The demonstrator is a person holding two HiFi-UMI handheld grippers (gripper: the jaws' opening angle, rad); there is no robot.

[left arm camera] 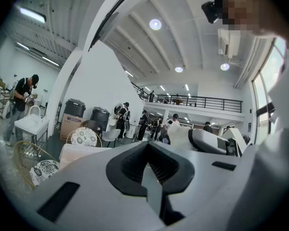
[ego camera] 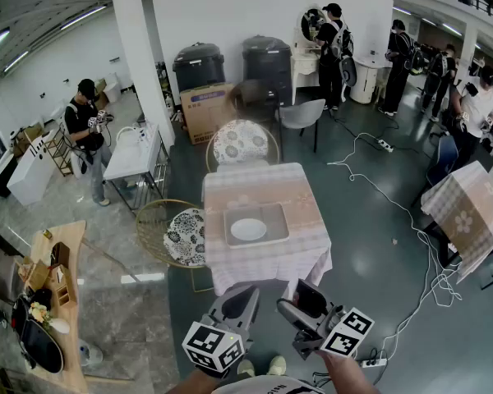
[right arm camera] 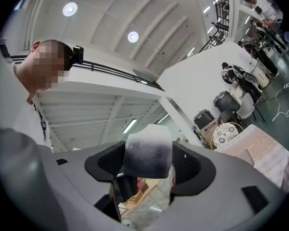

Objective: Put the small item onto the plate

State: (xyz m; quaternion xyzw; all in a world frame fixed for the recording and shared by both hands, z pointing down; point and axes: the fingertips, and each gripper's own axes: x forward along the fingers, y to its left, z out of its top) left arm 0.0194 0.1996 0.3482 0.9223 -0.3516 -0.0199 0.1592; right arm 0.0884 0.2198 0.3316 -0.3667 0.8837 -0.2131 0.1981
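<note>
A white plate (ego camera: 248,229) lies on a grey tray (ego camera: 276,237) on a small table with a pale checked cloth (ego camera: 263,185). Both grippers hover low in the head view, short of the table's near edge and above the floor. My right gripper (ego camera: 302,304) (right arm camera: 148,161) is shut on the small item (right arm camera: 147,153), a block that fades from white to dark grey and spans the gap between the pads. My left gripper (ego camera: 243,299) (left arm camera: 149,166) is shut, with nothing between its jaws. The table (right arm camera: 261,146) shows far off in the right gripper view.
Two wire chairs with patterned cushions stand at the table, one behind it (ego camera: 240,142) and one at its left (ego camera: 185,236). White cables (ego camera: 411,220) and a power strip (ego camera: 370,359) run over the floor at the right. Another clothed table (ego camera: 472,212) stands at the right, and people stand around the hall.
</note>
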